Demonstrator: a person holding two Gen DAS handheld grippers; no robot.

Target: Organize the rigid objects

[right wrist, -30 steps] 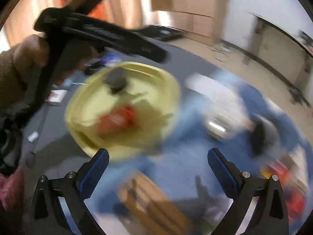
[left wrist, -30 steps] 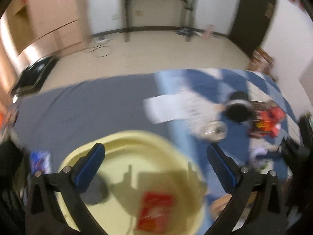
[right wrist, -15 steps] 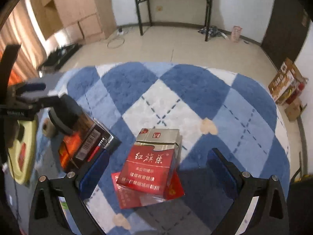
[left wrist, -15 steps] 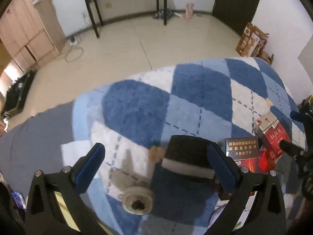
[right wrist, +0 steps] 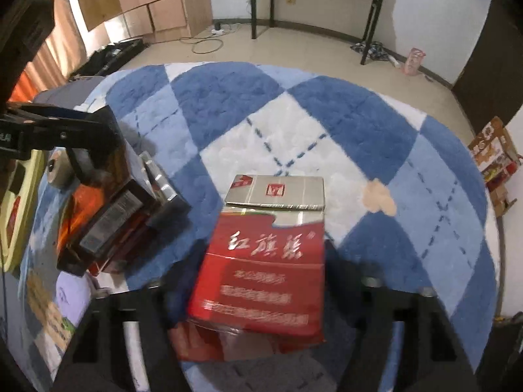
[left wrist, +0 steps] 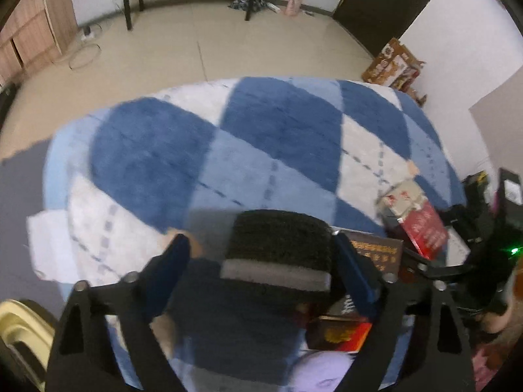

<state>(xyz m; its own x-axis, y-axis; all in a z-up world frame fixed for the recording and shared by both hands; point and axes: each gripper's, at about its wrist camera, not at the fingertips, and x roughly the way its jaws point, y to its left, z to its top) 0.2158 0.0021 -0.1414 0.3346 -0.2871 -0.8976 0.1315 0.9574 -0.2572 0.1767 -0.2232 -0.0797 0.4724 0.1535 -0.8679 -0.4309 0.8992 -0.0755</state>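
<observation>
Support surface: blue-and-white diamond-patterned rug (right wrist: 294,124), laid over a beige tiled floor (left wrist: 196,49).

Lying on the rug: a red cigarette pack (right wrist: 264,261) with its silver lid open, resting on a flat red packet (right wrist: 209,343); a dark box (right wrist: 121,215) to its left; a black-and-grey block (left wrist: 278,248); a yellow basin (left wrist: 19,323) at the rug's edge.

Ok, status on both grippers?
Left gripper open, straddling black block. Right gripper at red pack, jaws blurred. Dark box crowding block's right side.

red cigarette pack (right wrist: 261,261), "红旗渠" printed
</observation>
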